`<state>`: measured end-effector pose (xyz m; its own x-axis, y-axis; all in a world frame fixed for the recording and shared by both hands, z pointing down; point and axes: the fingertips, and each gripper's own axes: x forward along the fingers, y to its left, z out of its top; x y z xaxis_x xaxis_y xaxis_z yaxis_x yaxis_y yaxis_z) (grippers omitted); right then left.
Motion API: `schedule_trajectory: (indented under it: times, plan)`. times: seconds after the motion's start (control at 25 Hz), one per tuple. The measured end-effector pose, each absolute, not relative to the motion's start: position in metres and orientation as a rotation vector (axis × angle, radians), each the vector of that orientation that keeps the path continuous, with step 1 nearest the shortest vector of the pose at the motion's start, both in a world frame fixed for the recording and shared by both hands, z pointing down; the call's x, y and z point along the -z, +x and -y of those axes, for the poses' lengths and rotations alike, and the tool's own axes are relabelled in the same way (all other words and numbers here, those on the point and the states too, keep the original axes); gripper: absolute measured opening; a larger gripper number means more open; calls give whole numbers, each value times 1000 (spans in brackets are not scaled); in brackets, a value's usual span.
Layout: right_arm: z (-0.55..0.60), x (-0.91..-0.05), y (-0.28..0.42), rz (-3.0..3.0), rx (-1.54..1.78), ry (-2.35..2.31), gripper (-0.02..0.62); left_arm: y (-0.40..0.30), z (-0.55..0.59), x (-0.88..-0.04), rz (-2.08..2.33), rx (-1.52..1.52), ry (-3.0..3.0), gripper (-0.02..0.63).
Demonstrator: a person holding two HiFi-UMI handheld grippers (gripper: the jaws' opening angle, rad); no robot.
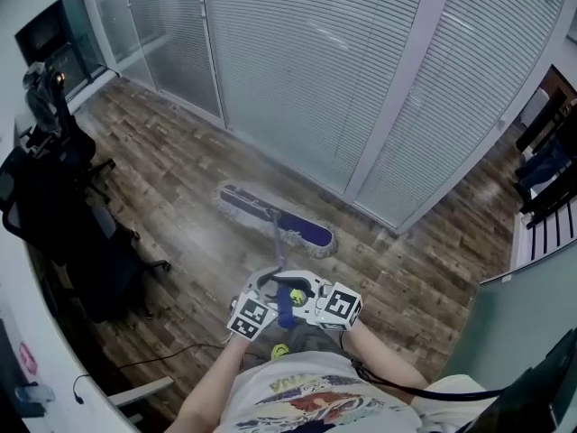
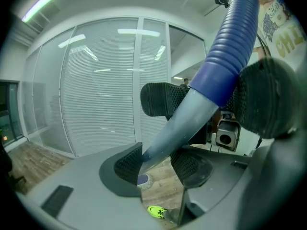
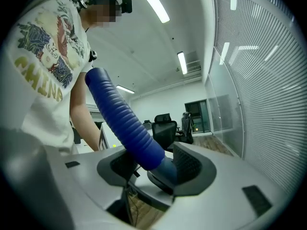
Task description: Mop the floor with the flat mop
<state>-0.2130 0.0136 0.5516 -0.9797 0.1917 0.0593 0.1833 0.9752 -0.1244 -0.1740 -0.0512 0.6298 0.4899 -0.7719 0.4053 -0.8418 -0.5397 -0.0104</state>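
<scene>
Left hand-held gripper (image 2: 158, 164): my jaws stand fairly wide and are clamped on the grey handle (image 2: 184, 121), a pad on each side, just below the blue grip.

Right hand-held gripper (image 3: 153, 164): my jaws are closed on the lower end of the ribbed blue grip (image 3: 122, 123), right above my left one on the same shaft.

Both together: in the head view they sit close against each other in front of my chest, marker cubes facing out to either side.

Handle: it slants down and away from me to the mop head.

Mop head (image 1: 277, 216): a flat blue pad with a pale fringe, lying on the floor at a diagonal, near the foot of the blinds.

Floor (image 1: 180, 179): dark wood planks.

Blinds (image 1: 315, 70): white slats behind glass panels, straight ahead of me.

Chair (image 1: 81, 242): black, on castors, off to my left and well apart from the mop head.
</scene>
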Motion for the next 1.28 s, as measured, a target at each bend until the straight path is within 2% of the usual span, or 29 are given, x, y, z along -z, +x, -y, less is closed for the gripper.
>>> schedule_trajectory:
  times: [0.56,1.28]
  plan:
    - [-175,-540,-152,3060,-209,-301,213,-114,-112,-621,1387,-549,2512,158]
    - [-352,-549,25,3073,-227,-334,213,57,-289,-630,1430,-590,2476,164]
